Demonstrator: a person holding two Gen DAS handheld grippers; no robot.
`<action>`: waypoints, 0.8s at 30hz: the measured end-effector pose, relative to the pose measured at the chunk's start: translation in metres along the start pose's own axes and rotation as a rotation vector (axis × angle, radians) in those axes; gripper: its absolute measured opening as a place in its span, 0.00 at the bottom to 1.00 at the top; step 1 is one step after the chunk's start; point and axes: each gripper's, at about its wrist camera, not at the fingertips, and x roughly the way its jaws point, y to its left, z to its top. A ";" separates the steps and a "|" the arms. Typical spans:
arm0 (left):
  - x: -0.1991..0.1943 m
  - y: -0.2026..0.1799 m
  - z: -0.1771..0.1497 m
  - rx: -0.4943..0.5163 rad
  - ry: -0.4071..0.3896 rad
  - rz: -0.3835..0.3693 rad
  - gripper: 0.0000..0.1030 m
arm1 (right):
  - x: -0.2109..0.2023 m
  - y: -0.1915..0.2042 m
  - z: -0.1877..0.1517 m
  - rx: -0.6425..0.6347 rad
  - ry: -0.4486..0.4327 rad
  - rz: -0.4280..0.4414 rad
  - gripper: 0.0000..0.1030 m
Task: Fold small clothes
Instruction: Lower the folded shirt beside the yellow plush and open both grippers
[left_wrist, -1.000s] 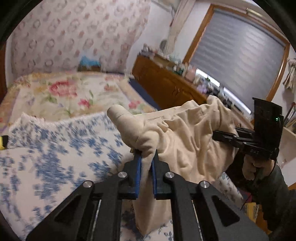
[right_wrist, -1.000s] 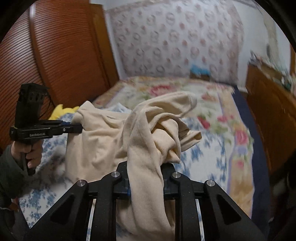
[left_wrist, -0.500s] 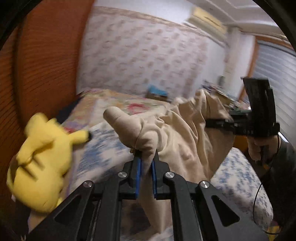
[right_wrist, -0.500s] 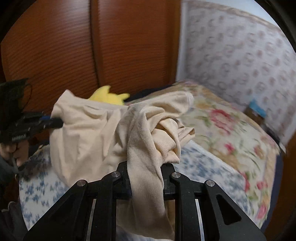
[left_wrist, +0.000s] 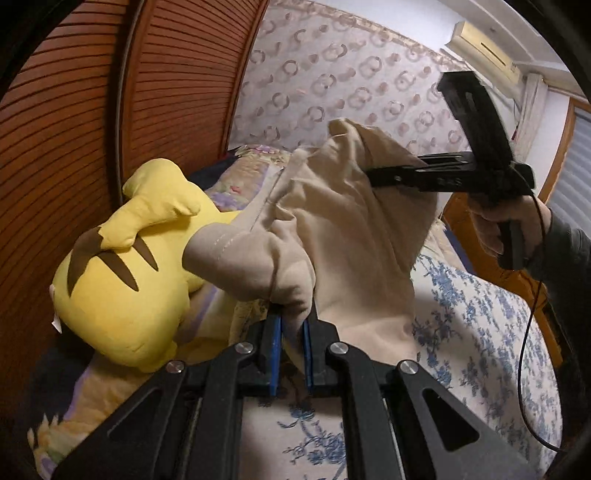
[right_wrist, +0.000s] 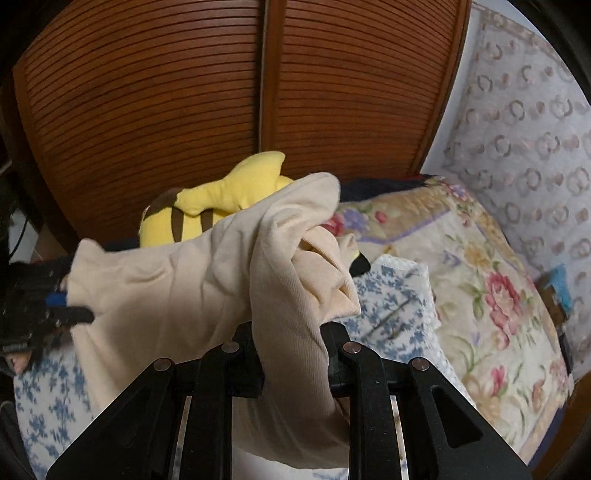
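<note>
— Starting nearest the lens: what has the left gripper (left_wrist: 291, 350) got?

— Its blue pads (left_wrist: 275, 354) are pinched nearly together on a bunched corner of the cream garment (left_wrist: 351, 236), low in the middle of the left view. The right gripper (right_wrist: 293, 354) is clamped on another bunched part, low centre of its own view; the cloth covers its fingertips.

— So where is the garment?

— Off the bed, slung between the two tongs above the blue-flowered sheet (left_wrist: 480, 317), crumpled and twisted, with a sleeve poking out toward the left.

— How should this step go, then?

— I'd judge it's being spread before laying down. Draw the tongs apart evenly until the top edge pulls straight, let the hanging part untwist, then lower it flat onto the sheet.

— Anything farther off to mind?

— The yellow plush toy (left_wrist: 125, 266) sits left of centre, close by the cloth; beyond it stand the brown slatted doors (right_wrist: 221, 92). Lay the garment well away from the toy.
</note>
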 end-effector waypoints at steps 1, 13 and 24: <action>0.000 0.000 0.000 0.007 0.003 0.008 0.06 | 0.004 0.001 0.004 0.013 -0.001 -0.006 0.23; -0.038 -0.023 0.008 0.151 -0.074 0.058 0.37 | -0.059 -0.021 -0.036 0.301 -0.148 -0.187 0.50; -0.069 -0.107 0.006 0.283 -0.140 -0.023 0.48 | -0.169 0.047 -0.151 0.439 -0.266 -0.353 0.58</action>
